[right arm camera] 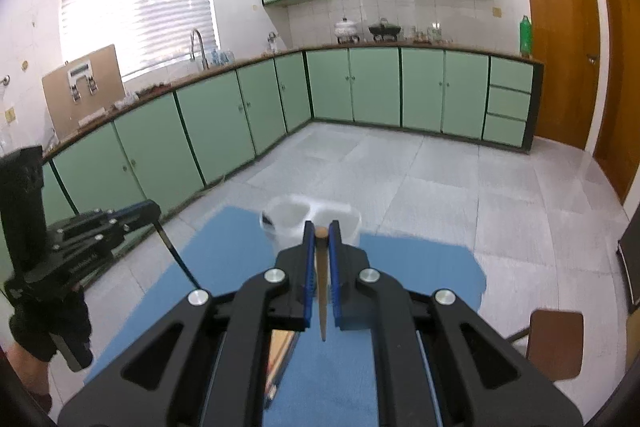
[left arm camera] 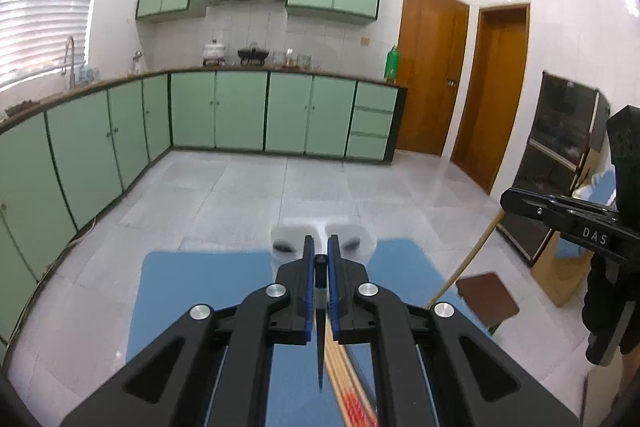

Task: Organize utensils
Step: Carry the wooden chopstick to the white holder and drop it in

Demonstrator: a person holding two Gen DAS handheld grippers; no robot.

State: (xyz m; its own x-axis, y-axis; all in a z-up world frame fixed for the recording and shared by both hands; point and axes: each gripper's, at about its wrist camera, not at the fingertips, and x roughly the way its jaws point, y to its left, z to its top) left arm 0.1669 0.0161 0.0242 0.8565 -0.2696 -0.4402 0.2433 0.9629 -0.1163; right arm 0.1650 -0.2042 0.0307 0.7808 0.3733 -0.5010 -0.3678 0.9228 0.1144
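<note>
My left gripper (left arm camera: 320,251) is shut on a black chopstick (left arm camera: 320,327) that hangs down between its blue pads. My right gripper (right arm camera: 321,233) is shut on a light wooden chopstick (right arm camera: 322,291). Both are held above a blue mat (left arm camera: 208,291), also seen in the right wrist view (right arm camera: 420,267). A white two-compartment utensil holder (left arm camera: 360,239) stands at the mat's far edge, just beyond both grippers; it also shows in the right wrist view (right arm camera: 344,219). Several wooden chopsticks (left arm camera: 344,379) lie on the mat under my left gripper.
A brown stool (right arm camera: 556,343) stands to the right of the mat. Green cabinets (right arm camera: 224,123) line the far walls beyond a tiled floor. A dark cabinet and a cardboard box (left arm camera: 560,275) stand at the right. The other gripper shows at each view's side.
</note>
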